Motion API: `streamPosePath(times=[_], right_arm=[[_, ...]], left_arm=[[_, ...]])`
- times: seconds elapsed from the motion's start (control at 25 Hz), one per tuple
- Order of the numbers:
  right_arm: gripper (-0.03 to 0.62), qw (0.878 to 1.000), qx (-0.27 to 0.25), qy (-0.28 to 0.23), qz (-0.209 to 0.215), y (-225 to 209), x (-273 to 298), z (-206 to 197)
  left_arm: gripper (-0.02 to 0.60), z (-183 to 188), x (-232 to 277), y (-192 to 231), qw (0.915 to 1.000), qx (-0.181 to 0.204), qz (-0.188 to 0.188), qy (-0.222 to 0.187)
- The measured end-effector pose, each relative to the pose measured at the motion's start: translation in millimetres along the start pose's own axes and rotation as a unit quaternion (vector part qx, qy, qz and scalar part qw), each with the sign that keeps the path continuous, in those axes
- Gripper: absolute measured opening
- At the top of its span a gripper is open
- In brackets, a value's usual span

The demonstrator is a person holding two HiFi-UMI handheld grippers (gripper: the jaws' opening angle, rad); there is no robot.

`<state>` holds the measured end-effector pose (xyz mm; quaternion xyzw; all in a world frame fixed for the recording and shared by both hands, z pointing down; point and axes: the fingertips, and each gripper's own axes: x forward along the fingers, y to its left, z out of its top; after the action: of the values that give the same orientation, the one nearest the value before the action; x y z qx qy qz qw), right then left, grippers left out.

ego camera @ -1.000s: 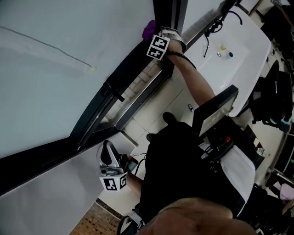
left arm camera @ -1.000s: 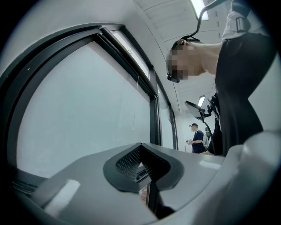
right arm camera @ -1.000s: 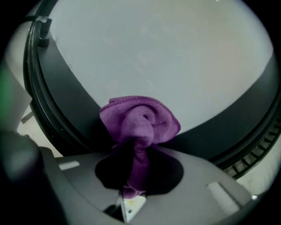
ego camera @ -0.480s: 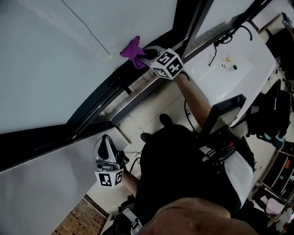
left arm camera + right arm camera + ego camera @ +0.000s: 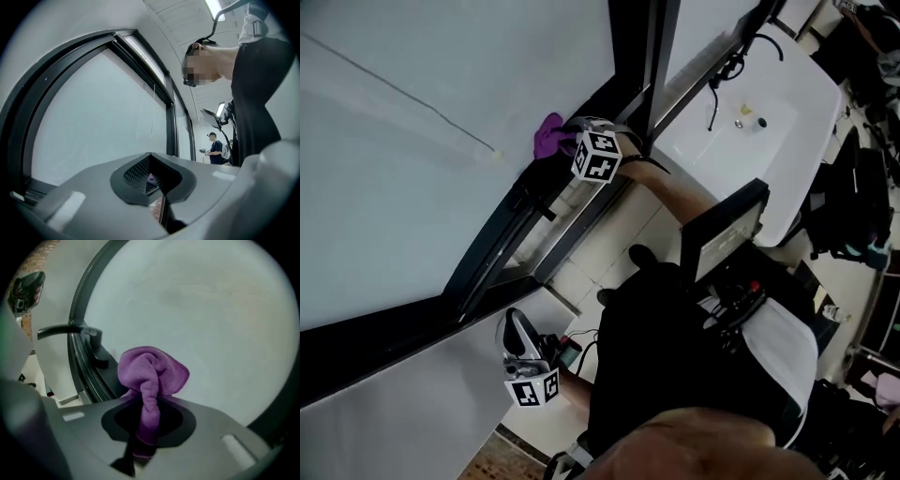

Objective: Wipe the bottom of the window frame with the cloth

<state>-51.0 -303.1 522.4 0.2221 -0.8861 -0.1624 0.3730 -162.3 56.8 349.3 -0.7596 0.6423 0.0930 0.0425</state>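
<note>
Currently right tool (image 5: 149, 423) clamps bunched cloth (image 5: 151, 369) at window frame (image 5: 492, 251), left tool (image 5: 151, 178) idle, jaws together; small nip risks cloth snagging on handle (image 5: 70, 330), pulling free.

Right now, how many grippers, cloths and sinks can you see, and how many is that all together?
Grippers: 2, the left gripper and the right gripper
Cloths: 1, the purple cloth, pinched in the right gripper
Sinks: 1, the white sink
Total: 4
</note>
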Motion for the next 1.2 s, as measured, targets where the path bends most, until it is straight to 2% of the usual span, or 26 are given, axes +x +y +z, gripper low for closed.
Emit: streamPosePath(times=[0.24, 0.4, 0.52, 0.68, 0.72, 0.8, 0.96, 1.04, 1.12, 1.16, 1.2], right_arm=[[0.066, 0.991, 0.010, 0.102, -0.089, -98, -10, -86], [0.066, 0.978, -0.013, 0.160, -0.130, -139, -11, -114], [0.064, 0.963, -0.046, 0.212, -0.162, -151, -11, -126], [0.064, 0.926, -0.095, 0.295, -0.216, -165, -11, -142], [0.064, 0.920, -0.098, 0.306, -0.223, -167, -11, -143], [0.064, 0.916, -0.098, 0.315, -0.227, -168, -10, -144], [0.066, 0.922, -0.083, 0.311, -0.214, -159, -24, -149], [0.067, 0.932, -0.049, 0.292, -0.210, -147, -55, -149], [0.067, 0.953, 0.032, 0.227, -0.199, -126, -92, -137], [0.067, 0.966, 0.091, 0.170, -0.174, -109, -101, -131], [0.067, 0.973, 0.156, 0.101, -0.135, -88, -107, -123]], left_arm=[[0.002, -2, 5, -3, 1.0000, 0.000, -0.007, -0.002], [0.002, 0, 9, -7, 0.9999, 0.001, -0.014, -0.006], [0.002, 0, 9, -8, 0.9998, 0.001, -0.015, -0.009], [0.002, 1, 3, -7, 0.9999, 0.000, -0.009, -0.011], [0.002, 2, 1, -7, 0.9999, 0.001, -0.006, -0.012], [0.002, 4, -5, -5, 0.9999, 0.002, 0.000, -0.014], [0.002, 8, -24, -1, 0.9995, 0.010, 0.028, -0.012], [0.002, 10, -32, 1, 0.9989, 0.011, 0.044, -0.009], [0.002, 9, -33, 8, 0.9988, 0.009, 0.047, -0.005], [0.002, 7, -31, 11, 0.9990, 0.006, 0.043, -0.004], [0.002, 4, -27, 14, 0.9993, 0.002, 0.037, -0.003]])
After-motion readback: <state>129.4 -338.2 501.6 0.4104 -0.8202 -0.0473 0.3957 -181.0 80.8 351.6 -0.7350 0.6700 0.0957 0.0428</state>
